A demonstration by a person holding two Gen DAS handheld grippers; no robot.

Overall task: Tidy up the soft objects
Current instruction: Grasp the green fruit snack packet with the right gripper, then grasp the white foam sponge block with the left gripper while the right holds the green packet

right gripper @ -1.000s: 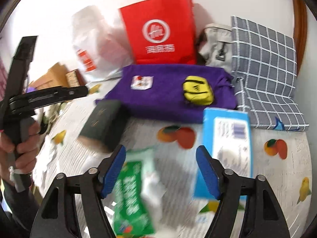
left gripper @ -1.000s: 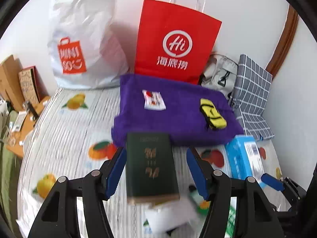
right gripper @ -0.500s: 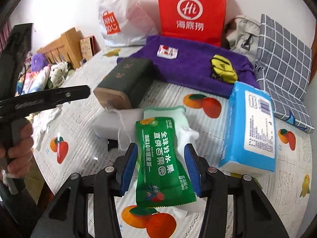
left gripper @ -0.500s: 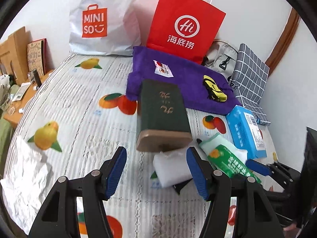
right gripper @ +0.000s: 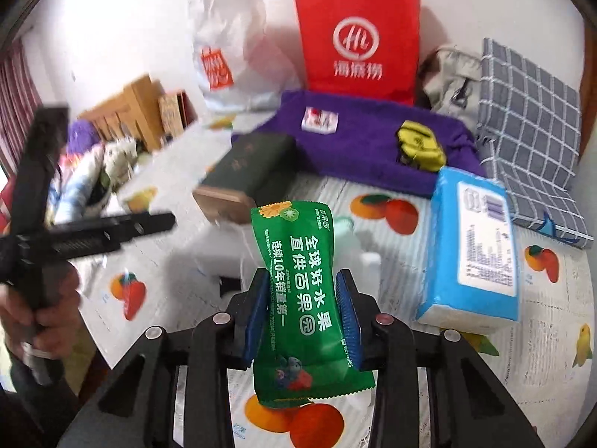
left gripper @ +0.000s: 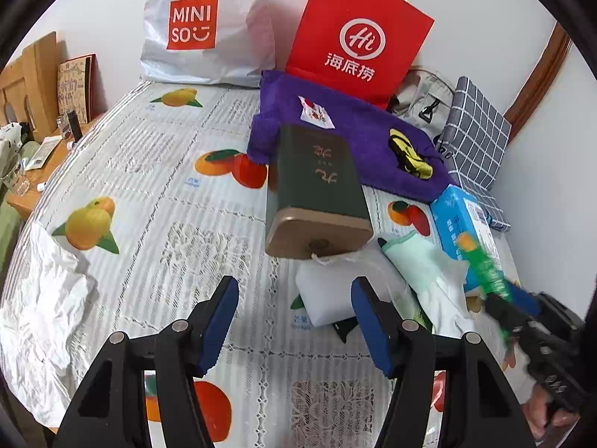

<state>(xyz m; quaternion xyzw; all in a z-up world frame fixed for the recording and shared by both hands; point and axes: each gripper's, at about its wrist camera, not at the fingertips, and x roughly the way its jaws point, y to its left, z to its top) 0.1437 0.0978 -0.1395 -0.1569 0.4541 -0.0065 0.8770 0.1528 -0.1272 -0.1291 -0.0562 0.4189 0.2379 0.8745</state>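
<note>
Surface: fruit-print tablecloth point(left gripper: 149, 186) covers the table, w/ a white wall behind.
Right gripper point(right gripper: 304, 313): nearest the lens; blue pads on both sides of a green snack pouch point(right gripper: 298, 298), jaws closing, pouch lifted clear of the cloth and upright between them.
Left gripper point(left gripper: 294, 317): jaws spread, nothing between them, hanging over bare cloth just left of a white packet point(left gripper: 328, 291).
Left hand point(right gripper: 33, 321): wrapped round the black handle at the right wrist view's left edge.
Mid-table: dark green box point(left gripper: 317, 183) w/ a tan end lies against the white packet; pale green cloth point(left gripper: 414, 261) beside it; blue tissue pack point(right gripper: 474, 246) to the right.
Farther back: purple towel point(left gripper: 358, 130) folded flat, a small red-and-white packet point(left gripper: 317, 112) and a yellow pouch point(left gripper: 410, 153) on top of it.
Far right: grey checked cushion point(right gripper: 530, 112), grey bag point(right gripper: 451, 82) next to it.
Back wall: red paper bag point(left gripper: 358, 33) and white MINISO bag point(left gripper: 209, 26) stand upright, touching the towel's far edge.
</note>
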